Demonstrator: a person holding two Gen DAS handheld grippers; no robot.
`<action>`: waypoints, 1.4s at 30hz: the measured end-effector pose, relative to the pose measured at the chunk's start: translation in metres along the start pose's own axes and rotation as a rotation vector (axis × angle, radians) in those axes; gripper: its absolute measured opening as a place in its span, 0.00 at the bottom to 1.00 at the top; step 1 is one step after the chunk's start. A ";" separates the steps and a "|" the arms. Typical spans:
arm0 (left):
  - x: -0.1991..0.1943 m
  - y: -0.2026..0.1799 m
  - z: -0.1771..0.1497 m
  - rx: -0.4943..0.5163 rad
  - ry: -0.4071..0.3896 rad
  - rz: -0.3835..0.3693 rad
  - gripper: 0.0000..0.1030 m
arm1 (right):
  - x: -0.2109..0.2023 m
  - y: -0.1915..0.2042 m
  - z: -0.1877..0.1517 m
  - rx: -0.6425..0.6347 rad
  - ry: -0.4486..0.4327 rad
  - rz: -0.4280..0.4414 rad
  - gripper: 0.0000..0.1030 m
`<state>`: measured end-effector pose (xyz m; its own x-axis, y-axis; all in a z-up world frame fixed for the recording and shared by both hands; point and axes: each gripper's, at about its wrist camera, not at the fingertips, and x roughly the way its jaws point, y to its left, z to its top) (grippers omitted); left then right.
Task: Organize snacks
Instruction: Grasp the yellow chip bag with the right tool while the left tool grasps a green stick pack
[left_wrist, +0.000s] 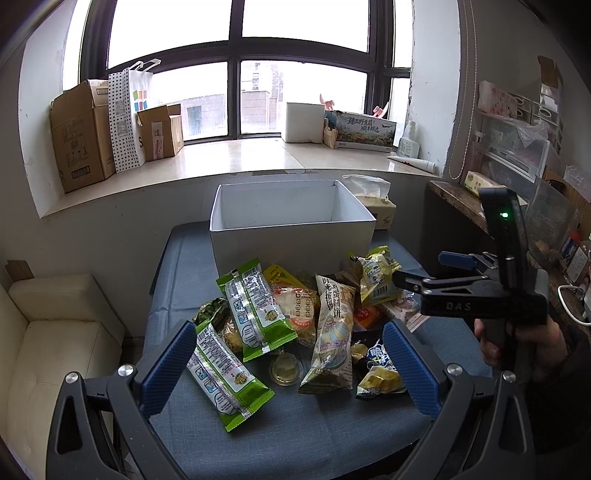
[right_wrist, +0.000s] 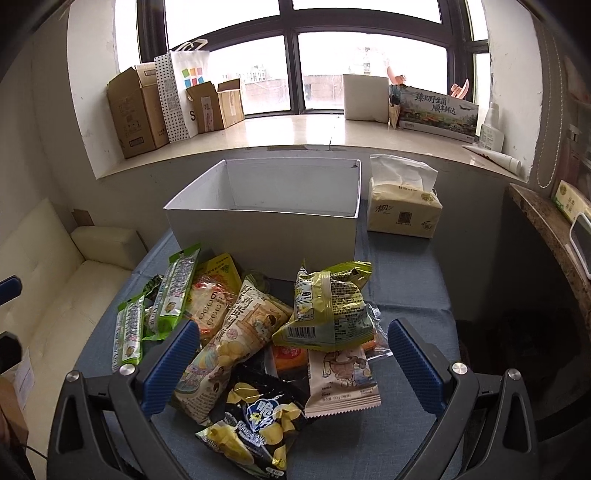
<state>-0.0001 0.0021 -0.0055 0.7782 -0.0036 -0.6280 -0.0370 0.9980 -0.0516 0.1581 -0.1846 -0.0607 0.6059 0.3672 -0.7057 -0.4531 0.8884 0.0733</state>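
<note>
Both pairs of blue-padded fingers are held wide apart and nothing is gripped by either. The left gripper (left_wrist: 290, 363) is poised low over the near end of a heap of snack packets, with two long green packets (left_wrist: 242, 334) lying just inside its left finger (left_wrist: 168, 367) and a pale tall pouch (left_wrist: 332, 339) between the pads. The right gripper (right_wrist: 291, 365) is poised over the other side of the same heap: a black crisp bag (right_wrist: 255, 424) lies nearest, between and slightly below its fingers, a yellow-green bag (right_wrist: 327, 314) is perched on top just ahead, and a beige flat packet (right_wrist: 341, 380) is close to its right finger (right_wrist: 415, 365).

Beyond both sets of fingertips, past the heap, an open white box (right_wrist: 266, 221) stands on the blue cloth (right_wrist: 410, 280); as far as its interior can be seen it appears empty, though the floor is hidden by the near wall. A tissue pack (right_wrist: 404, 208) is set just to the right of the box.

The task is judged to be at its very start, with a first packet yet to be selected. A single packet on top of the heap would need to be straddled and pinched, then lifted clear over the box's near wall; the yellow-green bag looks most accessible.
</note>
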 end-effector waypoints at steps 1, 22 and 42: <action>0.000 0.001 -0.001 -0.002 0.001 0.003 1.00 | 0.014 -0.004 0.003 0.002 0.022 -0.014 1.00; 0.041 0.044 -0.015 -0.130 0.083 0.012 1.00 | 0.088 -0.039 0.004 0.123 0.123 0.025 0.69; 0.245 0.076 -0.003 -0.334 0.374 -0.007 0.99 | -0.026 -0.058 -0.011 0.246 -0.089 0.182 0.70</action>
<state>0.1858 0.0772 -0.1655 0.5030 -0.0943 -0.8591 -0.2790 0.9231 -0.2647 0.1611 -0.2485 -0.0541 0.5893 0.5391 -0.6017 -0.3942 0.8420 0.3684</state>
